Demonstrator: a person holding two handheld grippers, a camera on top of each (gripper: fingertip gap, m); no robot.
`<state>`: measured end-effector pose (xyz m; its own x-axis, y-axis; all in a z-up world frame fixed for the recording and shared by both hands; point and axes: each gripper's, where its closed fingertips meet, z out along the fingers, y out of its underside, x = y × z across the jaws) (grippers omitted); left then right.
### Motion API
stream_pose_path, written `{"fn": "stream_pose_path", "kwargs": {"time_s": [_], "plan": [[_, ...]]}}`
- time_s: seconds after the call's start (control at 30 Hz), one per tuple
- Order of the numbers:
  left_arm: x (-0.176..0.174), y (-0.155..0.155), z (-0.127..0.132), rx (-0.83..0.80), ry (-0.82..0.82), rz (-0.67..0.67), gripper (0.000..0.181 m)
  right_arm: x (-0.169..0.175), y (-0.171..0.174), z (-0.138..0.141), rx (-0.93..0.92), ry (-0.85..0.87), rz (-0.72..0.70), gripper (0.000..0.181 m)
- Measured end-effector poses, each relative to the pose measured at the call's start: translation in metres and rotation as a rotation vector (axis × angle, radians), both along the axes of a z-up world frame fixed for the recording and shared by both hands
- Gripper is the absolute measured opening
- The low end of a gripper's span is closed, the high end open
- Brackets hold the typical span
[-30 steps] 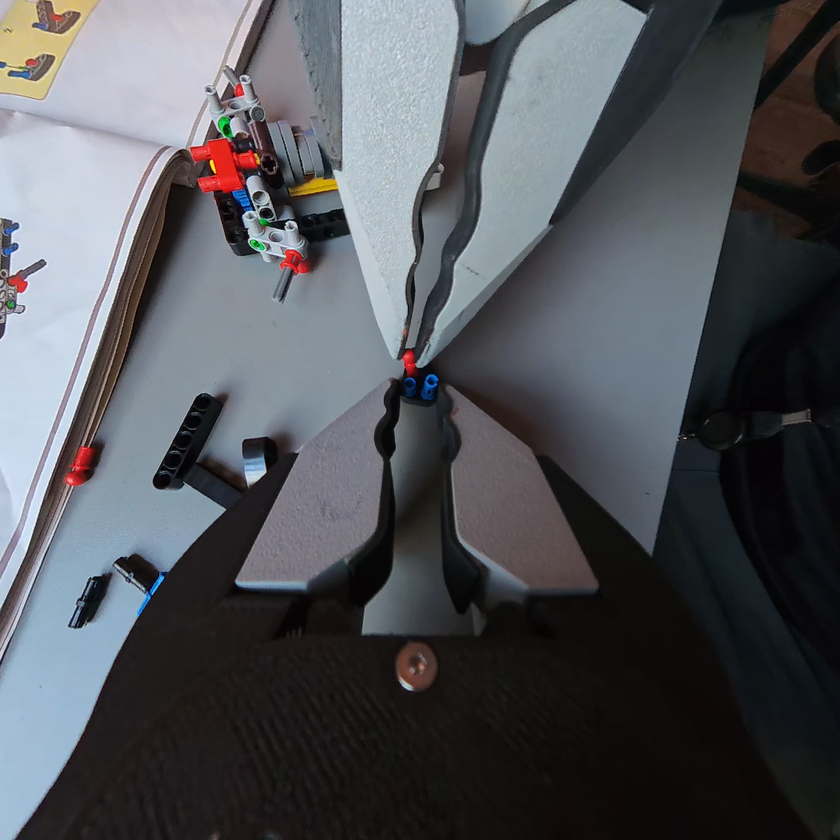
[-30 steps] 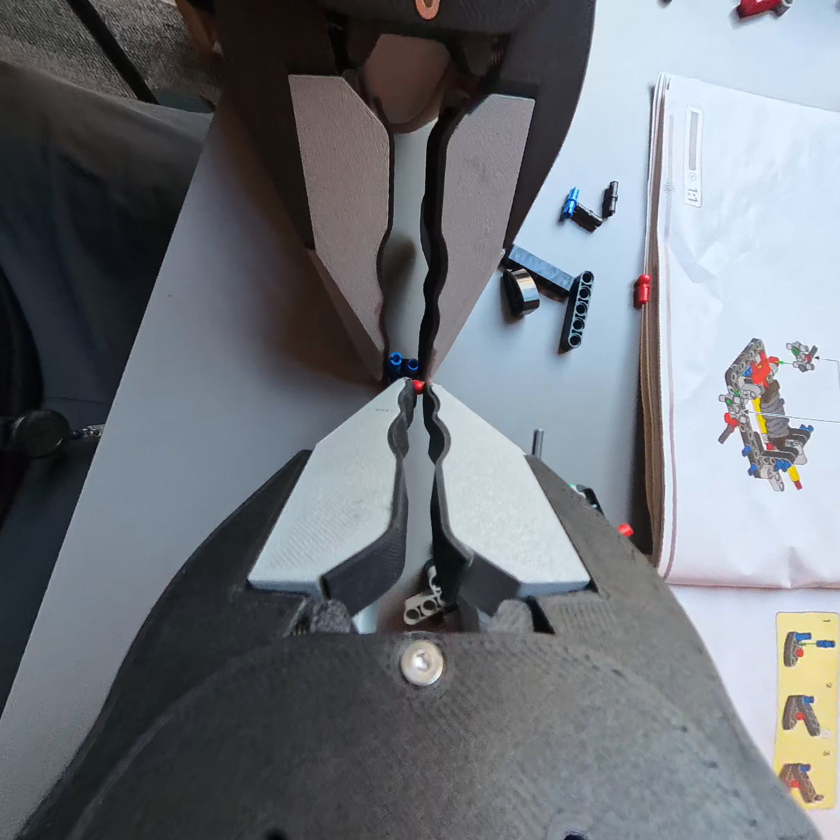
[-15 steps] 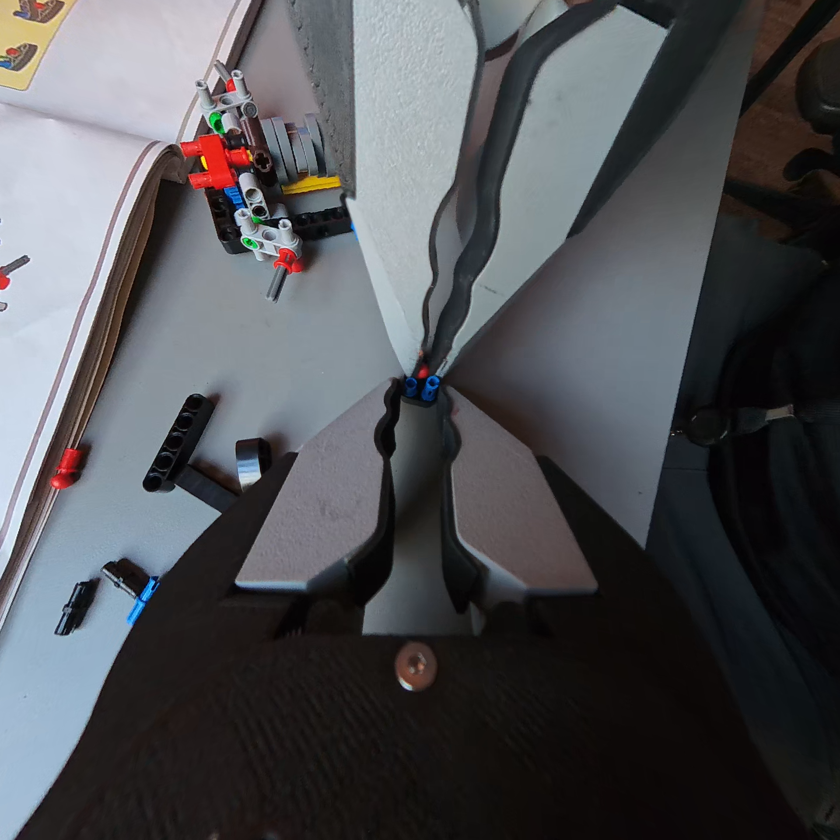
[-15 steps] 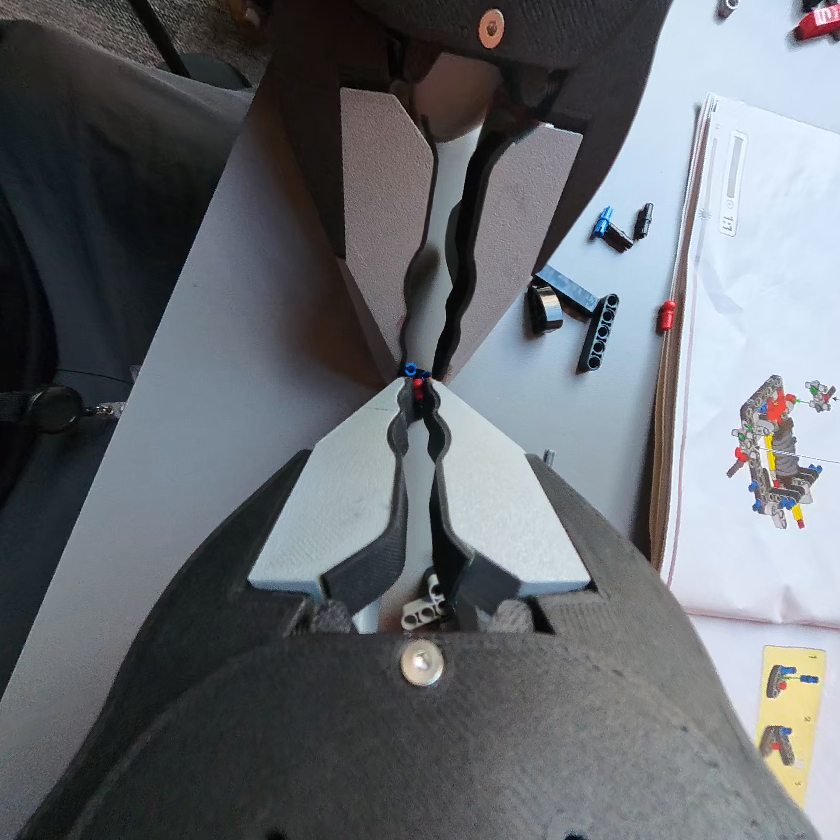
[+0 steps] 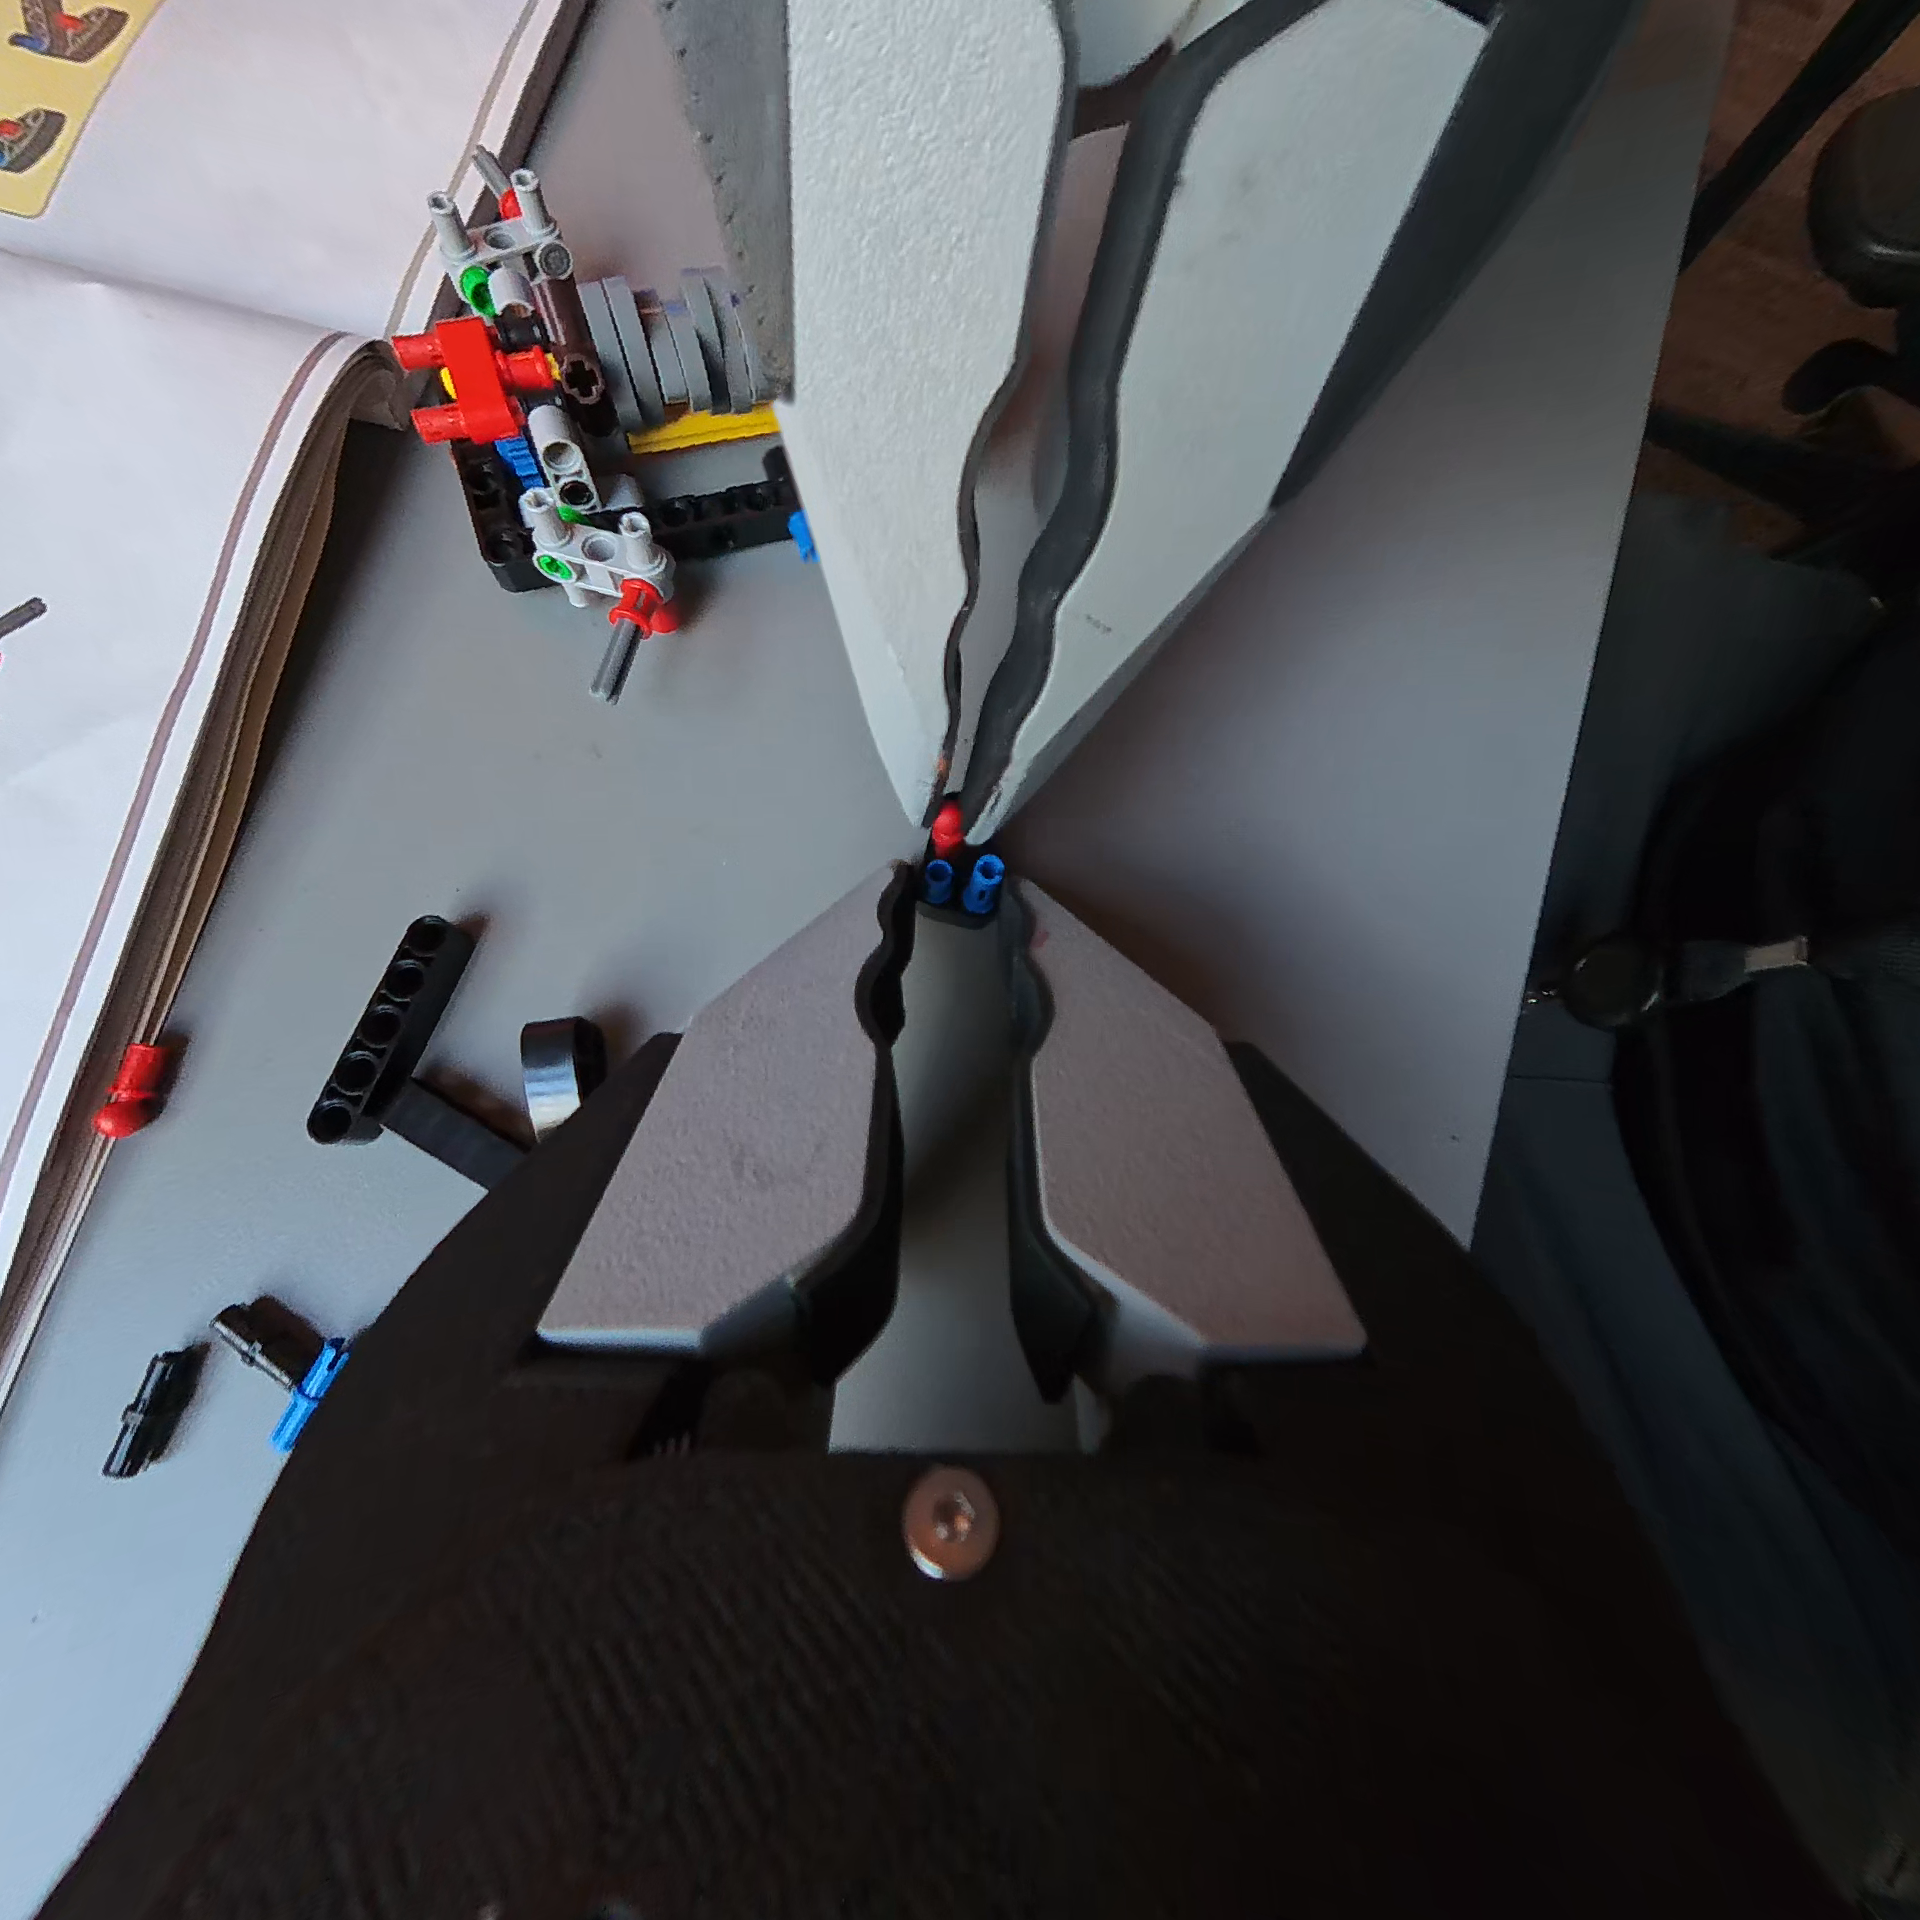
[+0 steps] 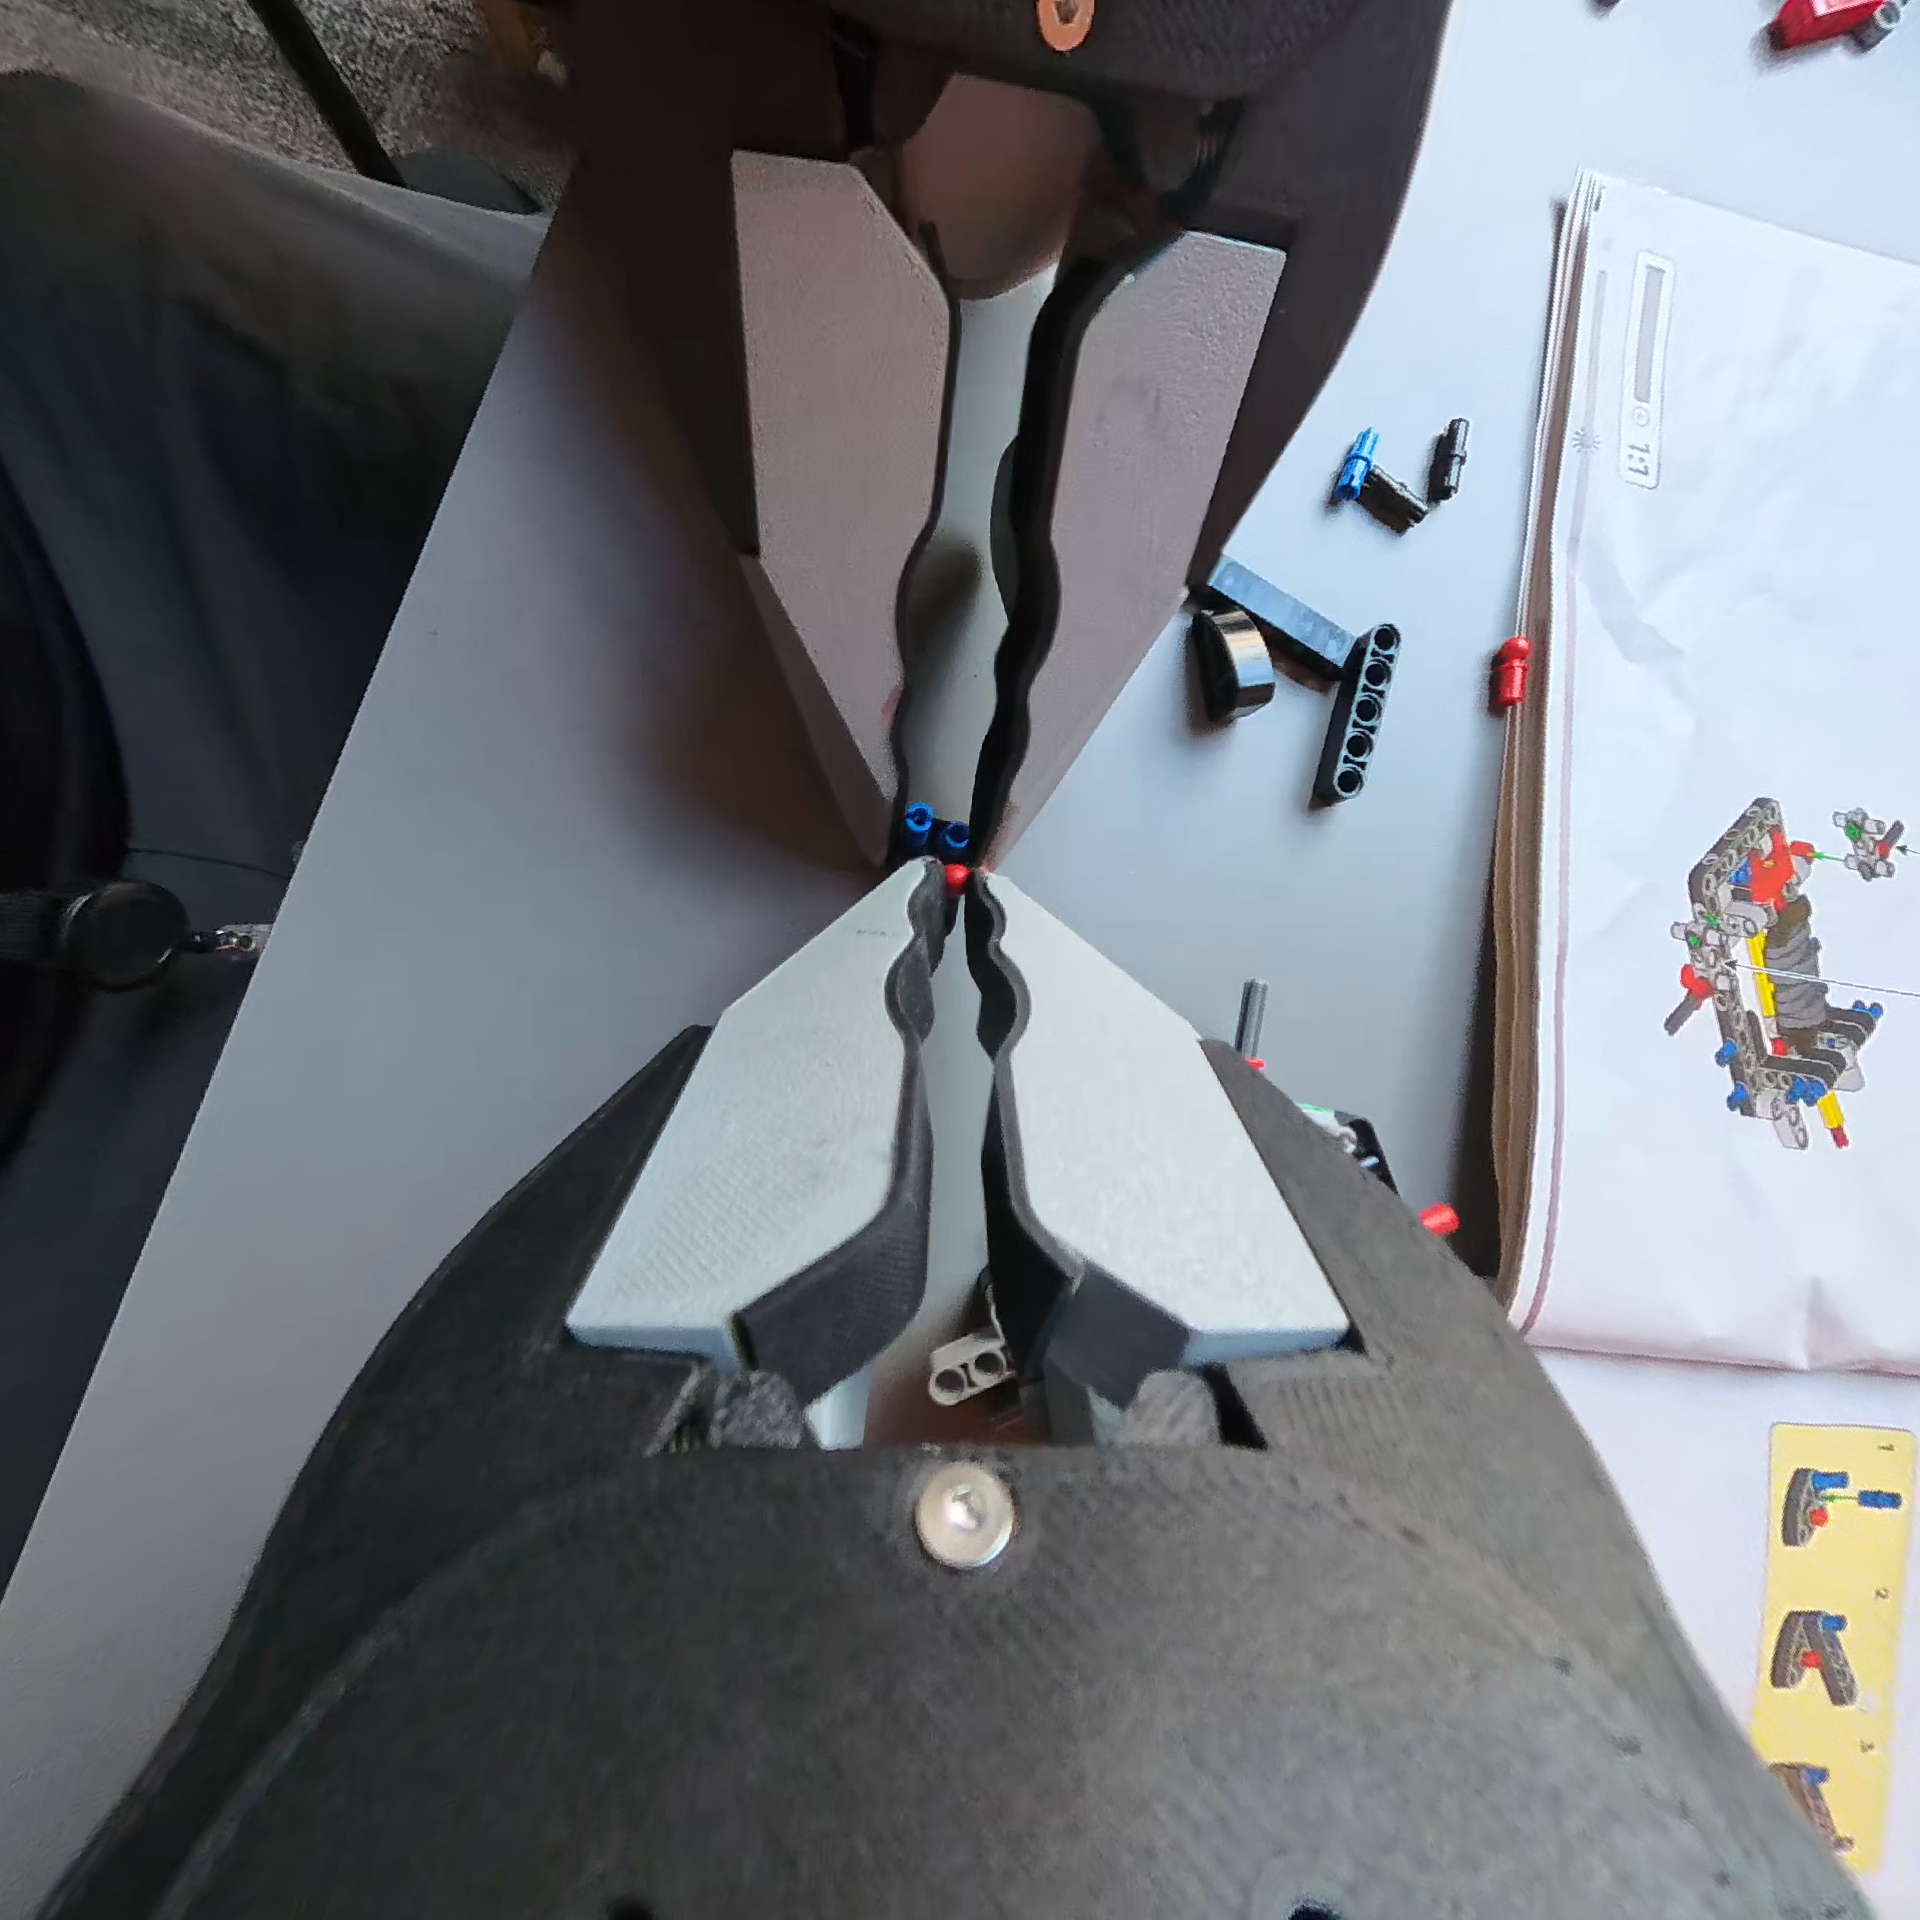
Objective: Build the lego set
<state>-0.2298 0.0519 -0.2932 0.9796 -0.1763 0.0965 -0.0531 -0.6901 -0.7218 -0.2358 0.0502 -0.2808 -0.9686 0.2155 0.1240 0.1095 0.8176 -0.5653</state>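
My left gripper (image 5: 958, 902) is shut on a small black piece with two blue pins (image 5: 961, 881) sticking out of it. My right gripper (image 6: 956, 883) is shut on a small red pin (image 6: 954, 878). The two grippers meet tip to tip above the grey table (image 5: 1299, 831). In the left wrist view the right gripper (image 5: 961, 816) comes in from the top, and its red pin (image 5: 945, 828) nearly touches the left blue pin. In the right wrist view the left gripper (image 6: 935, 844) comes in from the top with the blue pins (image 6: 933, 828).
A partly built model (image 5: 582, 416) lies by the open instruction booklet (image 5: 156, 416). A black beam (image 5: 390, 1029), a black curved piece (image 5: 556, 1075), a loose red pin (image 5: 130, 1086) and small black and blue pins (image 5: 281, 1361) lie on the table. The table edge (image 5: 1538, 935) is close on the right. The grippers are tip to tip, or close to it.
Half a second ago the right gripper's tips overlapped the blue pins. Now they stand slightly back, with the red pin showing at the tips again. Both grips are unchanged.
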Motion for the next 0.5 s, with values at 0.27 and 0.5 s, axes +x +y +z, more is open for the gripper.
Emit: {"fn": "stream_pose_path", "kwargs": {"time_s": [0.27, 0.5], "plan": [[0.000, 0.000, 0.000, 0.000, 0.001, 0.002, 0.014, 0.001, -0.001, -0.001, 0.042, 0.049, 0.023, 0.003], [-0.002, 0.001, 0.000, 0.001, 0.003, 0.012, 0.014, 0.002, 0.007, -0.007, 0.075, 0.063, 0.016, 0.003]]}}
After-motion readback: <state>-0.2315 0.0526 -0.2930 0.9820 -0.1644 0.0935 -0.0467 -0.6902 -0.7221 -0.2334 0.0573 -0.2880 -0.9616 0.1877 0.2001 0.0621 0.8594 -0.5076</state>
